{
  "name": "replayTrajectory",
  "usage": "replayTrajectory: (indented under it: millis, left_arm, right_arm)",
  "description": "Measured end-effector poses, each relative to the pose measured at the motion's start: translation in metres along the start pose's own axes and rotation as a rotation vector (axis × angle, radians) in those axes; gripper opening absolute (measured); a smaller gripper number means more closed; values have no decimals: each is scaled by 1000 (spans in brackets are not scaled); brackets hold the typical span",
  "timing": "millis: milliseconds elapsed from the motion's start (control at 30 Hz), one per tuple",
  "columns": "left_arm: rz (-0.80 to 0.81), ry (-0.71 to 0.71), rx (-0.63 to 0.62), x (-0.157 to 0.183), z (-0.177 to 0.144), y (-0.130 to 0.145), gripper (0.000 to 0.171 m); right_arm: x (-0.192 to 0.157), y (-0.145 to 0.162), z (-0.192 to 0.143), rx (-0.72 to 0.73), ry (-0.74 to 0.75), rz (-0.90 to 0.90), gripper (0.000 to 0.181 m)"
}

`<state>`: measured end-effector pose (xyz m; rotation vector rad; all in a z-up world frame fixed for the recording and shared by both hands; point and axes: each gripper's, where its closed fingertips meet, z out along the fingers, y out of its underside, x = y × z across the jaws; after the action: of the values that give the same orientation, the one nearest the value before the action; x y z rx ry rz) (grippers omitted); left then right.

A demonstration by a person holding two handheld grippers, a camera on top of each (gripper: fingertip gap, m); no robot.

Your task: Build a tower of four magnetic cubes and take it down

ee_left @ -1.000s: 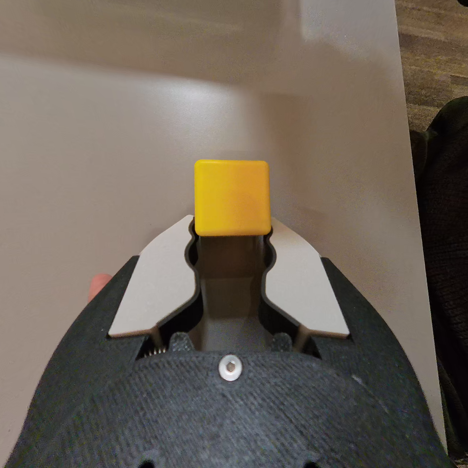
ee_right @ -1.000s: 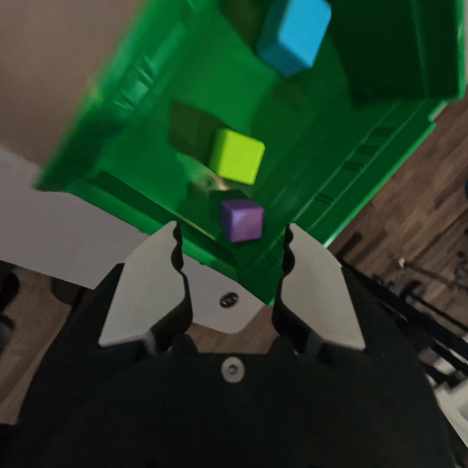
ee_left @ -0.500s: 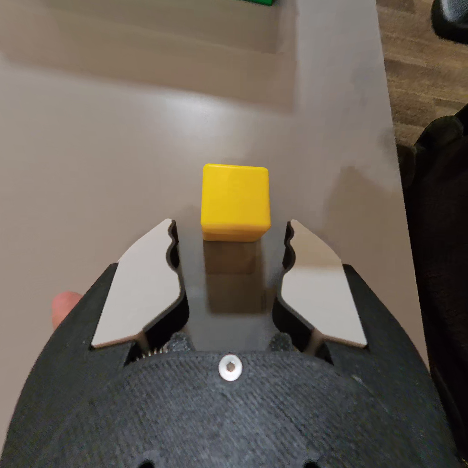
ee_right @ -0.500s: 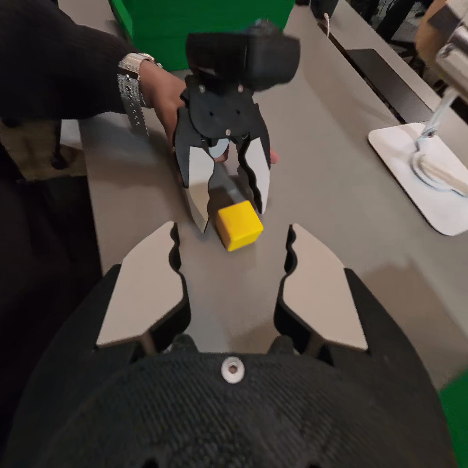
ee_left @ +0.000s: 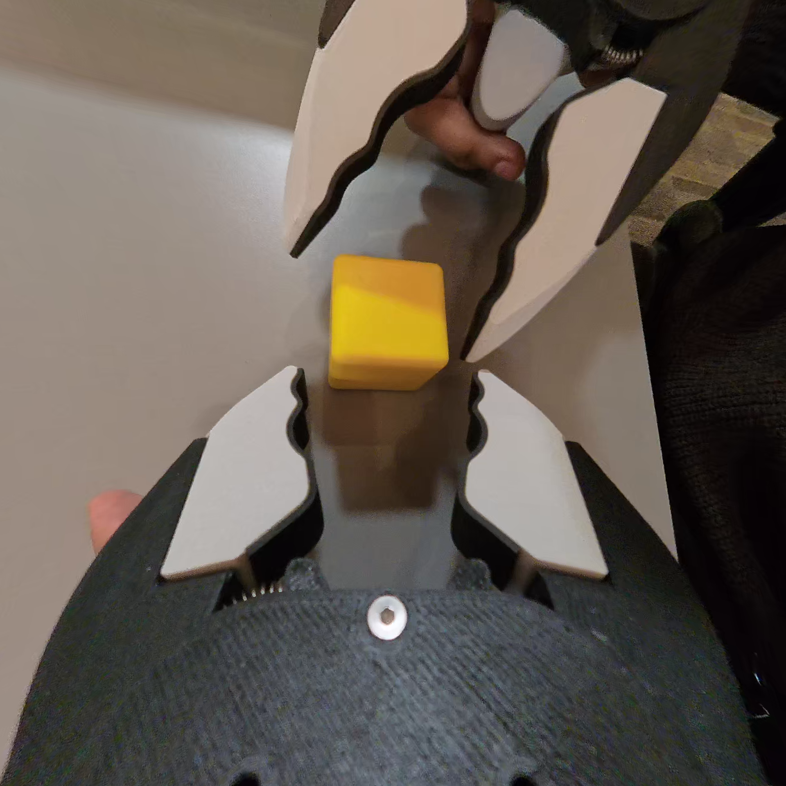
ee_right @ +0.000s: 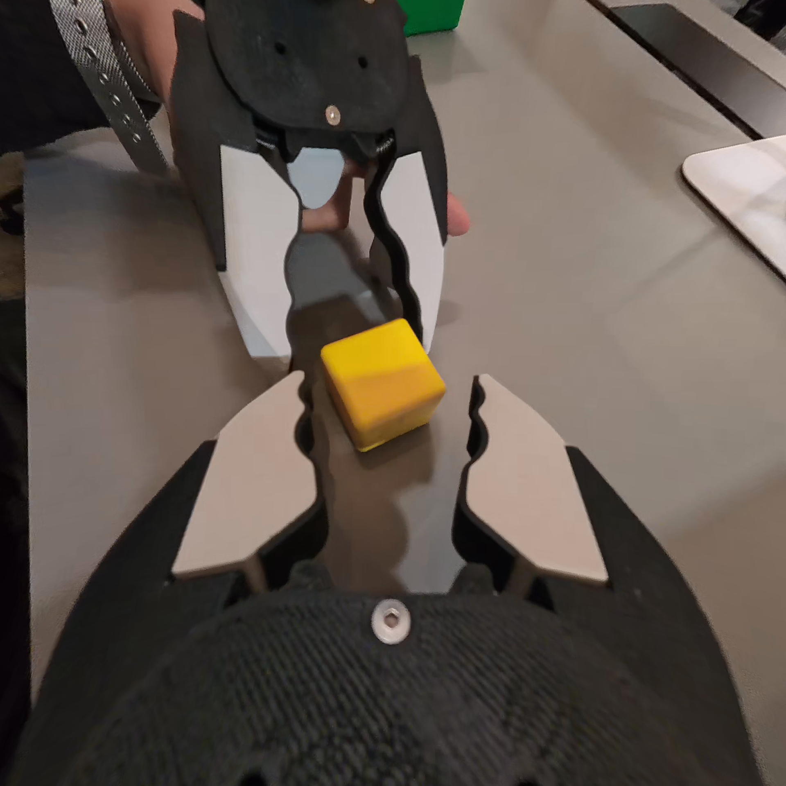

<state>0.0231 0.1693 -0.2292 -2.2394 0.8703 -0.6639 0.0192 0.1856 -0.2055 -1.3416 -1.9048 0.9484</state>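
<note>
A yellow cube (ee_left: 387, 323) rests on the grey table (ee_left: 127, 255). My left gripper (ee_left: 387, 374) is open and empty, its fingertips just short of the cube's near face. The right gripper's fingers (ee_left: 340, 106) come in from the far side, one fingertip left of the cube and one close by its right corner. In the right wrist view the cube (ee_right: 383, 383) sits just ahead of my open, empty right gripper (ee_right: 389, 377). The left gripper's fingers (ee_right: 255, 255) stand opposite, right behind the cube. I cannot tell whether any finger touches it.
A green bin (ee_right: 429, 17) stands at the table's far end. A white flat base (ee_right: 744, 200) lies at the right. A hand with a metal watch strap (ee_right: 115, 98) holds the left gripper. The table's edge (ee_left: 642, 340) runs beside a dark sleeve and wooden floor. Left and right tips are no more than a few centimetres apart. Left tips and right tips are each some 30 cm from the white flat base (ee_right: 744, 200).
My left gripper opened, let go of the cube and drew back slightly. My right gripper swung away from the green bin and closed in on the cube from the opposite side.
</note>
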Motion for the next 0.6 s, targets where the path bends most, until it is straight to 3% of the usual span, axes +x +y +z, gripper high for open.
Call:
replayTrajectory:
  millis: [167, 367, 500, 600]
  left_arm:
    - [-7, 11, 6, 0, -2, 1, 72]
    - [-9, 9, 6, 0, -2, 1, 71]
    - [-25, 41, 24, 2, -4, -1, 81]
    - [-18, 32, 17, 3, -4, 0, 80]
  right_arm:
    - [0, -4, 5, 6, -39, 15, 55]
    - [-4, -7, 2, 16, -33, -10, 50]
    - [-17, -41, -31, 111, -104, 37, 49]
    - [-25, -60, -64, 140, -134, 48, 49]
